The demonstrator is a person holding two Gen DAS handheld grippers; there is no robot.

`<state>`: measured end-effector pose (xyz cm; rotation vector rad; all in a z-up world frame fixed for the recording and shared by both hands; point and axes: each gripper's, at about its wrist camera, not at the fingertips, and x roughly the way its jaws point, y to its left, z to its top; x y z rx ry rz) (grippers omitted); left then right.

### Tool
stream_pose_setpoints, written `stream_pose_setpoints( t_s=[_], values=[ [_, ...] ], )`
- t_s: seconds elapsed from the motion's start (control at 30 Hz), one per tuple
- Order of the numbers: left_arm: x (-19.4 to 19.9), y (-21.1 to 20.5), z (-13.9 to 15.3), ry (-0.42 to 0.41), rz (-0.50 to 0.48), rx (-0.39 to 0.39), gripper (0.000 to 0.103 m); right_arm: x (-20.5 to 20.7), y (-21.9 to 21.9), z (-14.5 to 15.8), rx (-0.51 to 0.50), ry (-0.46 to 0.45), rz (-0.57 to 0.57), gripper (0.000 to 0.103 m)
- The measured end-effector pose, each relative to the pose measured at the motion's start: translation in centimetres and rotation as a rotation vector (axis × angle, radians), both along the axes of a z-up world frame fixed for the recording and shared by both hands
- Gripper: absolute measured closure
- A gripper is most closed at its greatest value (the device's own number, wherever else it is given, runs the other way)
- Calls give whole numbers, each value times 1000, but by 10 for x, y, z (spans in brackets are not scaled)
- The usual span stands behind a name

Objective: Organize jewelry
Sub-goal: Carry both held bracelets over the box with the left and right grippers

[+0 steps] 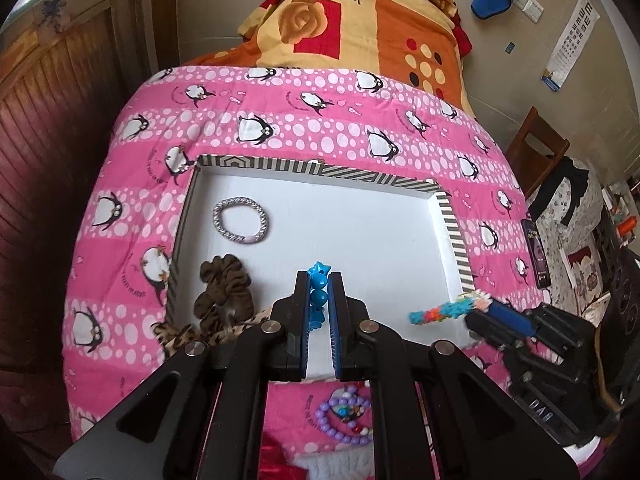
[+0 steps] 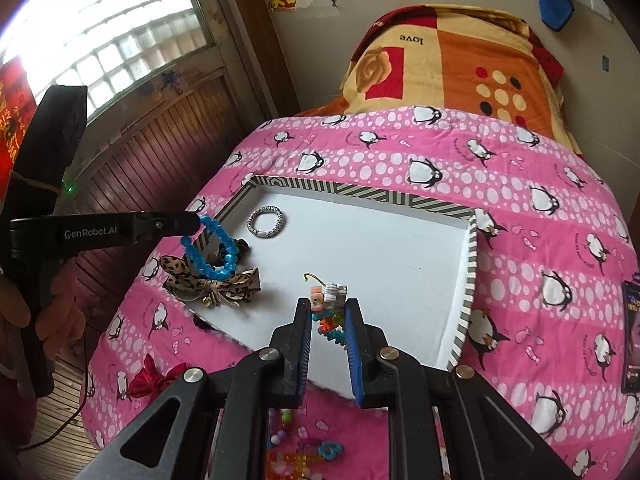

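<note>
the left gripper is clenched on a blue bead bracelet. in the right wrist view the blue bead bracelet hangs as a loop from the tip of that gripper, above the left edge of the tray. the right gripper is clenched on a colorful woven bracelet, held above the near part of the tray. in the left wrist view that woven bracelet sticks out from the right gripper near the tray's right corner.

the tray is white inside with a gray and white striped rim. it lies on a pink penguin blanket on the bed. inside the tray, near the far left corner, lies a silver bracelet. a brown scrunchie lies nearer, by the left wall. a leopard print bow rests over the tray's near left edge.

on the blanket, in front of the tray, lies a purple bead bracelet. a red bow lies on the blanket to the left. a folded orange and red quilt sits at the far end of the bed.
</note>
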<state>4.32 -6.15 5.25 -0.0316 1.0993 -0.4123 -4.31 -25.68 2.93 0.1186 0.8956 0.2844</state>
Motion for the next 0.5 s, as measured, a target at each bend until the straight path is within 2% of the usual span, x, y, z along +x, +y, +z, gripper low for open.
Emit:
stream_pose_setpoints(
  t_s=[0.27, 0.5],
  values=[
    [29, -20, -27, 45, 10, -12, 96, 36, 18, -20, -8, 47, 50, 88],
    [55, -16, -66, 68, 82, 84, 96, 77, 26, -46, 19, 107, 68, 88]
  ],
)
